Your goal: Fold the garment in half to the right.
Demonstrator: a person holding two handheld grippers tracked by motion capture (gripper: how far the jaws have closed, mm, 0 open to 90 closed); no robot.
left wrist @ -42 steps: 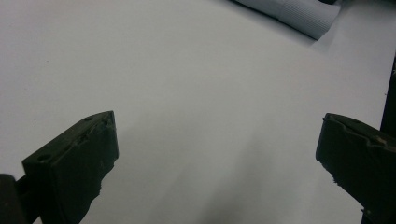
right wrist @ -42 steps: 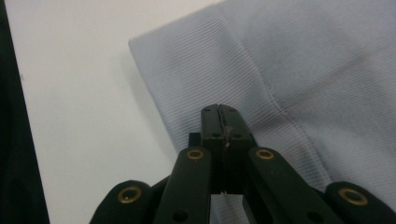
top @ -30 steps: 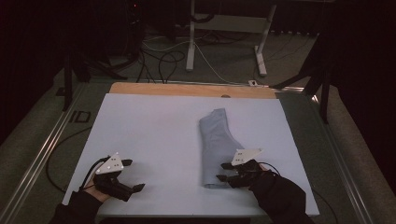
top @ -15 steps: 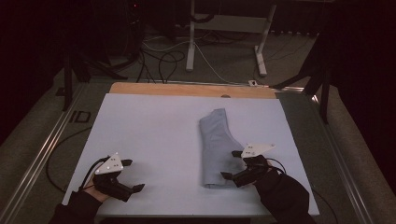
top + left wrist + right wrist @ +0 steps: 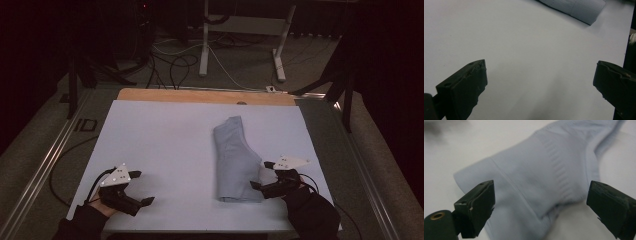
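While the left gripper (image 5: 131, 190) idles at the near-left corner of the white table cover (image 5: 165, 140), its jaws stand wide apart over bare surface; the left gripper view shows nothing between them, with the ribbed cuff of the sock (image 5: 579, 8) well off at the far edge of that frame. Judgement: this hand is parked, out of the working zone, ready to assist but not engaged.

Centre-right of the cover lies the pale blue sock (image 5: 235, 160), flat, long axis running near to far, cuff end toward the person, narrower end pointing away. It rests entirely on the cover, apart from all edges.

Right gripper (image 5: 263, 176): at the near-right, just beside the sock's right near edge, jaws spread. The right gripper view has the sock (image 5: 544, 177) lying between and beyond the two open jaws, one jaw over the cuff band, the other past the heel bulge. No contact that I can confirm. Judgement: positioned to close on the near portion, probably the cuff or heel edge, for a fold or lift.

Surroundings: wooden table edge (image 5: 205, 96) at the far side, floor cables (image 5: 170, 65) and a white stand leg (image 5: 204, 45) beyond, metal rail (image 5: 45, 165) along the left. Nothing on the cover obstructs either gripper; path to the sock is open.
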